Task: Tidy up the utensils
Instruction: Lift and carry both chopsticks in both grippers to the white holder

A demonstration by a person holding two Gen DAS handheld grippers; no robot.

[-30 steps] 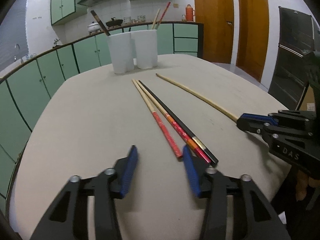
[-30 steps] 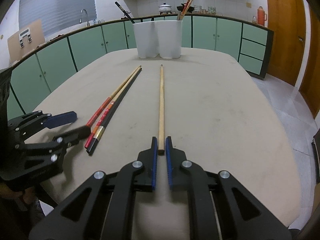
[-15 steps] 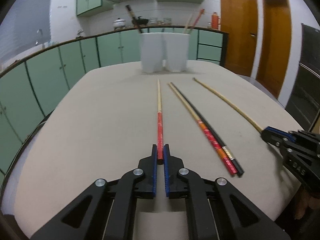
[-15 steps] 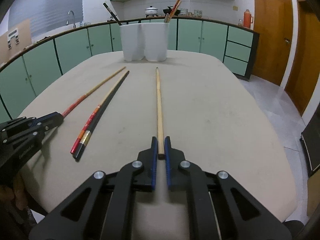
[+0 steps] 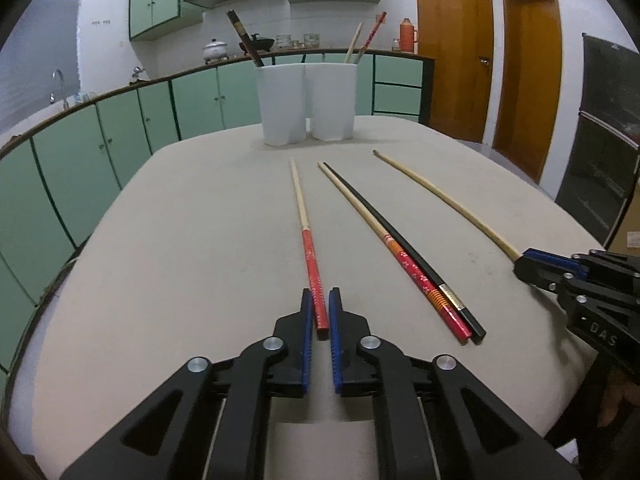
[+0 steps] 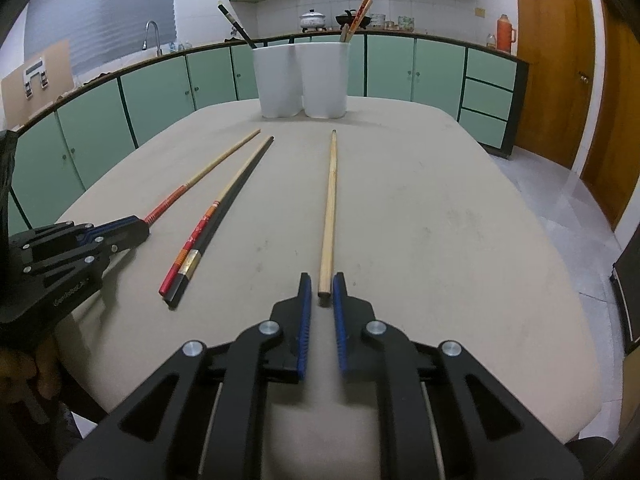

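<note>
My left gripper is shut on the near end of a red-handled chopstick, which points toward two white holder cups at the table's far end. It also shows in the right wrist view. My right gripper is shut on the near end of a plain wooden chopstick. It also shows in the left wrist view. Between them lie a second red-handled chopstick and a black chopstick, side by side. Both cups hold upright chopsticks.
The beige table has rounded edges. Green kitchen cabinets run behind and to the left. Wooden doors stand at the right. The white cups stand side by side, touching.
My left gripper closed on the red-handled chopstick and swung it away from the other two. The right gripper stays shut on the wooden chopstick.
</note>
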